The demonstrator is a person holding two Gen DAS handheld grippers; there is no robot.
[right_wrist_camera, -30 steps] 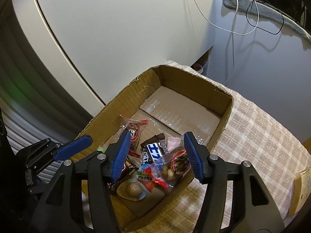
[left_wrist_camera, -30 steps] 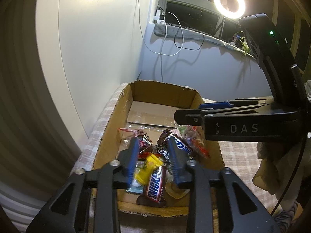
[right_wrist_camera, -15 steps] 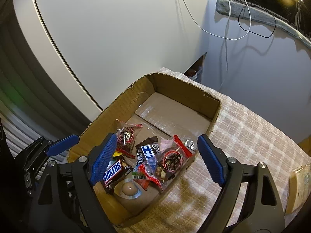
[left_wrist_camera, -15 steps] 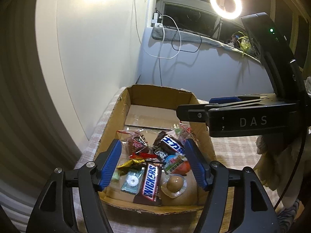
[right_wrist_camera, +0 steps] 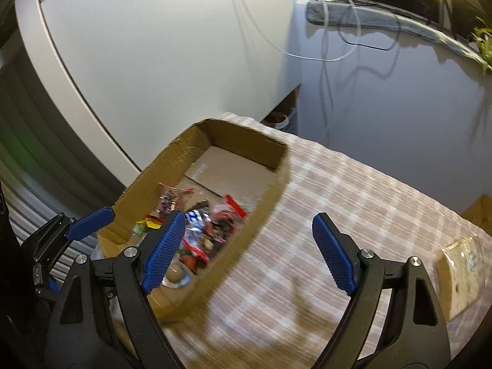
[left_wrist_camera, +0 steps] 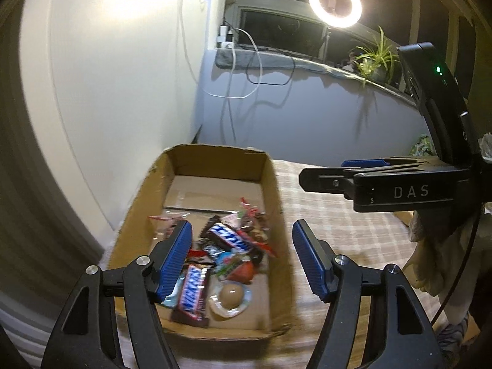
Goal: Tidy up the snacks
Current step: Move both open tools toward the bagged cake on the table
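Note:
An open cardboard box (left_wrist_camera: 278, 203) (right_wrist_camera: 270, 196) sits on a checked tablecloth (left_wrist_camera: 344, 224). Its near half holds several wrapped snacks: a Snickers bar (left_wrist_camera: 192, 295), a dark bar with blue lettering (left_wrist_camera: 227, 233), a round sweet in clear wrap (left_wrist_camera: 230, 299) and small red packets. My left gripper (left_wrist_camera: 243, 256) hangs open above the box's near right part, nothing between its blue pads. My right gripper (right_wrist_camera: 250, 250) is open too, straddling the box's right wall, empty. In the left wrist view, the right gripper's body (left_wrist_camera: 399, 190) shows at the right.
A white wall and a grey rounded panel stand left of the box. A windowsill with cables, a ring light (left_wrist_camera: 334, 2) and a plant (left_wrist_camera: 375, 58) runs behind. A wrapped packet (right_wrist_camera: 458, 279) lies on the cloth at the far right. Pale cloth (left_wrist_camera: 430, 261) hangs at right.
Both grippers opened wide and let go of snacks, which now lie in the box. Both then drew back and to the right, away from the box.

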